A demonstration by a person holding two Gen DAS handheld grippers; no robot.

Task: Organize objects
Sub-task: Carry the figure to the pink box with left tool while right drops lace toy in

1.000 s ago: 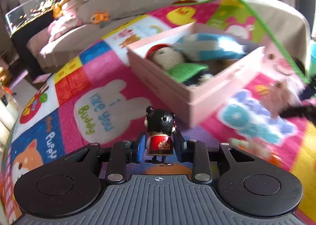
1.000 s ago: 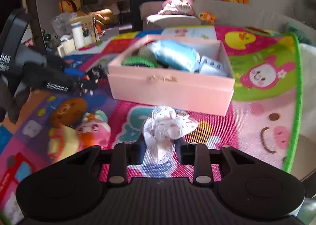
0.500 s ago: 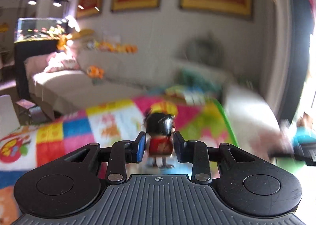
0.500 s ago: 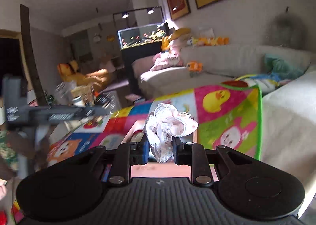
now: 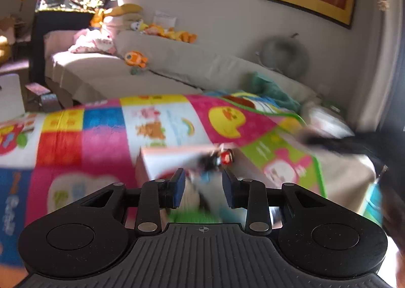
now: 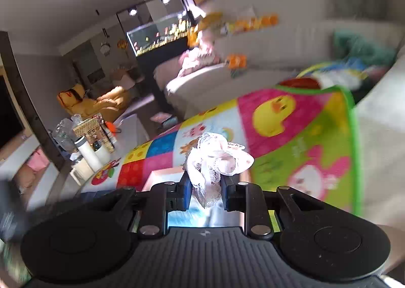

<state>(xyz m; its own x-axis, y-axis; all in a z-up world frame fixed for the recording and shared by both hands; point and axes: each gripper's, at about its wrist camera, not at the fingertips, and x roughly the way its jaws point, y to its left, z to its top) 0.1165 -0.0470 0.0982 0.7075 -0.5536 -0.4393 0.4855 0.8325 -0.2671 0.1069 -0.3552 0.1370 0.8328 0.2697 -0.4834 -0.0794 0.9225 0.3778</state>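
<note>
Right wrist view showed the right gripper (image 6: 204, 188) pinching a white lace bow (image 6: 215, 161) with pale pink ribbon at lower centre, the pink box (image 6: 164, 176) rim peeking just behind it. Left wrist view alone showed a blurred little doll (image 5: 220, 159), black-haired with a red body, loose above the box (image 5: 162, 161) just beyond the left gripper (image 5: 203, 188), whose blue pads stood apart with nothing clamped between them.

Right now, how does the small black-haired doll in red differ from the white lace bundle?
The small black-haired doll in red is blurred, tilted, beyond the left tool, apparently ungripped; the white lace bundle is sharp, clamped in the right tool. Both are over the pink box.
</note>
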